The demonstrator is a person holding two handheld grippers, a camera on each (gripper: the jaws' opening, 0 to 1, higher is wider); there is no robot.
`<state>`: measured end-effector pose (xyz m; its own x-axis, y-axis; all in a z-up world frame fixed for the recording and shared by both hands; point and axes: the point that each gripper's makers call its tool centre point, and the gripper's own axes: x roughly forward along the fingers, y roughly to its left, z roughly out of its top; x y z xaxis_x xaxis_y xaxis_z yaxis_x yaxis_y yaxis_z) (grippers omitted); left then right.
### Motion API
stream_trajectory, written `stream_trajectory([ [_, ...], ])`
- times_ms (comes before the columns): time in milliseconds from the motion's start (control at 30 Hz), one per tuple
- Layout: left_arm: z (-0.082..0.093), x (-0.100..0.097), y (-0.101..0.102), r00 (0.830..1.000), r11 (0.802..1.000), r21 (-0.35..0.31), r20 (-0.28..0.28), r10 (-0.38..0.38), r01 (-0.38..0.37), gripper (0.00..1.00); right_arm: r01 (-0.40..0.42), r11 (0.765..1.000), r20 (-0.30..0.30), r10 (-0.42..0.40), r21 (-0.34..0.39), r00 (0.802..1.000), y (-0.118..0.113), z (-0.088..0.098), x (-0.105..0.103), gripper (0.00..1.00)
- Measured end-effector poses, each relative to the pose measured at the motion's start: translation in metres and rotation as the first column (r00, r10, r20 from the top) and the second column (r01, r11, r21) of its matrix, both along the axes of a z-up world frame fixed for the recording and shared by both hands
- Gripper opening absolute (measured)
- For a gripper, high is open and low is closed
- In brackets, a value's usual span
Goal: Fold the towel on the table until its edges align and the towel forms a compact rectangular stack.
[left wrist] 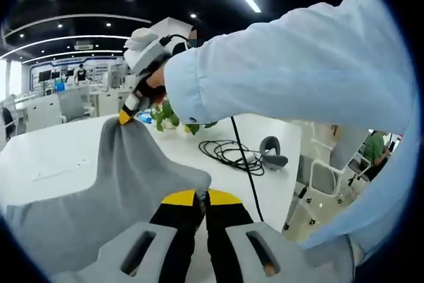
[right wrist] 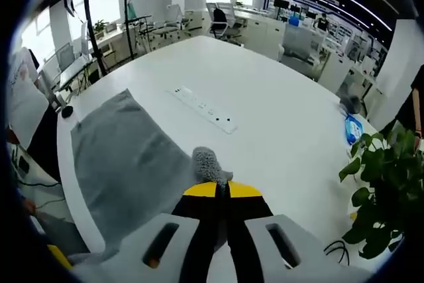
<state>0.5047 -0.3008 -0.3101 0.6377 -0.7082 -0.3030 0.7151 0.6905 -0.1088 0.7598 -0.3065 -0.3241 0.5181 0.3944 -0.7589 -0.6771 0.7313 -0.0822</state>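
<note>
I take the white round-edged table [left wrist: 59, 147] as my landmark. The soft grey cloth towel [left wrist: 126, 190] lies draped across its near side. My left gripper [left wrist: 201, 198] has its yellow-tipped jaws pinched together on one towel corner above the table's near edge. My right gripper [right wrist: 222, 189] likewise has its jaws pressed tight on another corner, raised over the table so the cloth tents between both holds. I judge this two-corner lift prepares a fold toward the far edge. A black coiled cable [left wrist: 228, 154] lies on the table beyond the towel.
</note>
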Motion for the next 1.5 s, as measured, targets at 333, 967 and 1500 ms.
stream_trajectory([
  [333,0.02,0.004,0.041,0.998,0.998,-0.03,0.022,0.052,-0.051,0.04,-0.024,1.0,0.018,0.024,0.0,1.0,0.038,0.018,-0.001,0.01],
  [967,0.039,0.013,0.11,0.991,0.989,-0.072,0.034,0.13,-0.127,0.04,-0.098,0.995,0.041,0.098,0.014,0.994,0.13,0.039,0.012,0.01],
  [1500,0.033,0.016,0.162,0.981,0.976,-0.106,0.017,0.193,-0.19,0.04,-0.141,0.99,0.05,0.14,0.001,0.989,0.182,0.037,0.017,0.01],
])
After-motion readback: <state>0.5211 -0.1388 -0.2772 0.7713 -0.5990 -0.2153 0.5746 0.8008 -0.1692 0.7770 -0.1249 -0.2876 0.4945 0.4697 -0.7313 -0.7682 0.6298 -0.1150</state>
